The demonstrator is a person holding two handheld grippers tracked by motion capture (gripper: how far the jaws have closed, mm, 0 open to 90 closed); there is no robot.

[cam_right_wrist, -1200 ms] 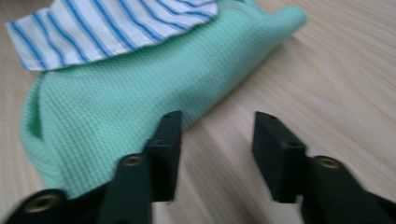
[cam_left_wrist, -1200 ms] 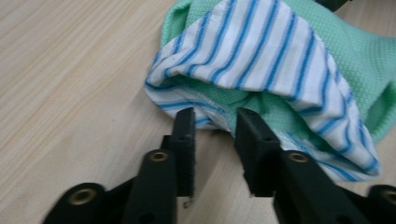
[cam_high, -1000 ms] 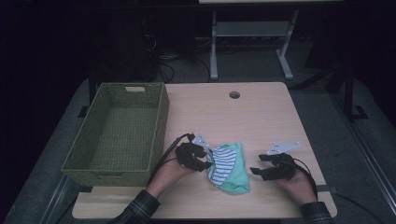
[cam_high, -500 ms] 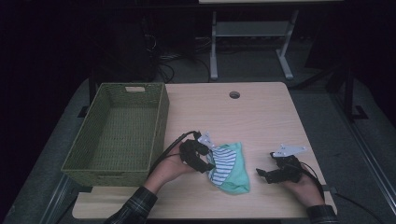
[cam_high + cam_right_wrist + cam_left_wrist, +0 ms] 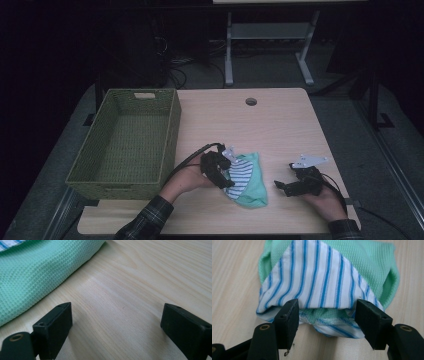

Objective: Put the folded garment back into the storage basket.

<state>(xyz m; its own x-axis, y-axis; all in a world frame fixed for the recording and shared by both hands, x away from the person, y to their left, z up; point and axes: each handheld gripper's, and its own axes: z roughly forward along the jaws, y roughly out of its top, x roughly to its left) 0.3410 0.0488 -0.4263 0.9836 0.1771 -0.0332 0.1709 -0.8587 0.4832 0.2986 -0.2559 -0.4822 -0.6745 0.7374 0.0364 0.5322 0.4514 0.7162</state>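
Note:
A mint-green cloth with a blue-and-white striped side (image 5: 248,184) lies folded on the table's near middle. My left gripper (image 5: 228,176) is at its left edge. In the left gripper view the jaws (image 5: 329,318) stand apart around the striped fold (image 5: 319,280), and they have just been opening. The pads do not press on it. My right gripper (image 5: 279,186) rests to the right of the cloth, pointing at it. Its jaws (image 5: 117,325) have just opened wide over bare wood, with the green cloth (image 5: 30,275) ahead on the left.
A green woven basket (image 5: 172,131) with nothing in it stands on the left half of the light wooden table (image 5: 250,130). A cable hole (image 5: 251,101) sits near the far edge. A desk frame and cables are on the dark floor beyond.
Both pairs of jaws stand wider than a second ago, and the right gripper has let go of the cloth's right edge. Neither hand has shifted much.

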